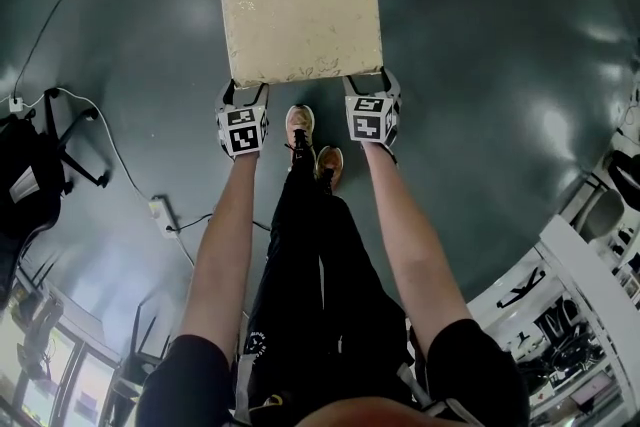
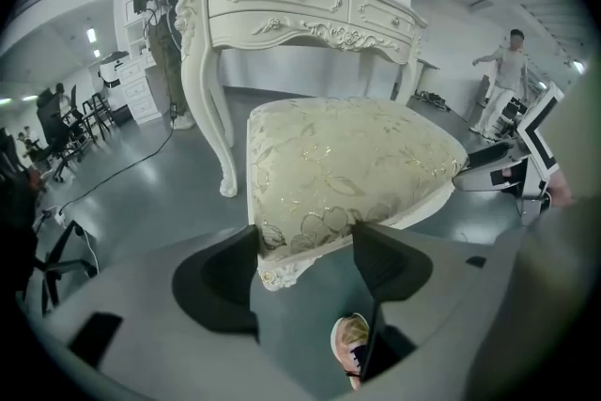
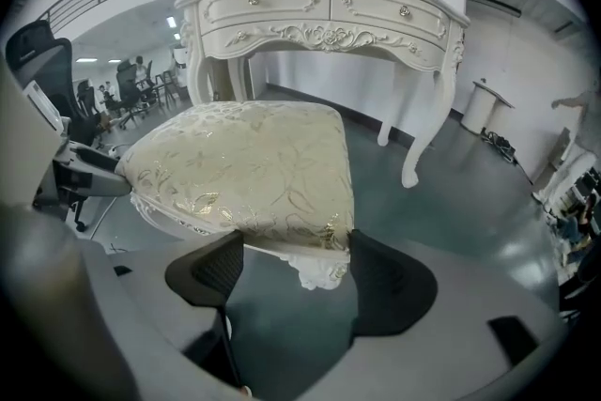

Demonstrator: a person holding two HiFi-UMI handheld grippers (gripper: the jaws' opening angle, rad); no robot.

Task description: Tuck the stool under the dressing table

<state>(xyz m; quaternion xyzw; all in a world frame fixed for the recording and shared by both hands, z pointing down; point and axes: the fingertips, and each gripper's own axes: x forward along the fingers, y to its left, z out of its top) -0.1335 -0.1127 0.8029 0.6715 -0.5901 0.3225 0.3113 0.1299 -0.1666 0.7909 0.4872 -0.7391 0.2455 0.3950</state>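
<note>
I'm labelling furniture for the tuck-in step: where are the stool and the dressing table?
stool (image 1: 300,25): head view, middle of the cushion top.
dressing table (image 3: 282,7): right gripper view, front of a drawer.

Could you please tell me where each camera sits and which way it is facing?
Head view: on the person's head, looking steeply down at the stool; forearms, legs, shoes, left gripper and right gripper show.
Left gripper view: on the left gripper, facing the dressing table; its jaws clasp a stool corner.
Right gripper view: on the right gripper, likewise, at the other near corner.
Shared: stool and dressing table.
</note>
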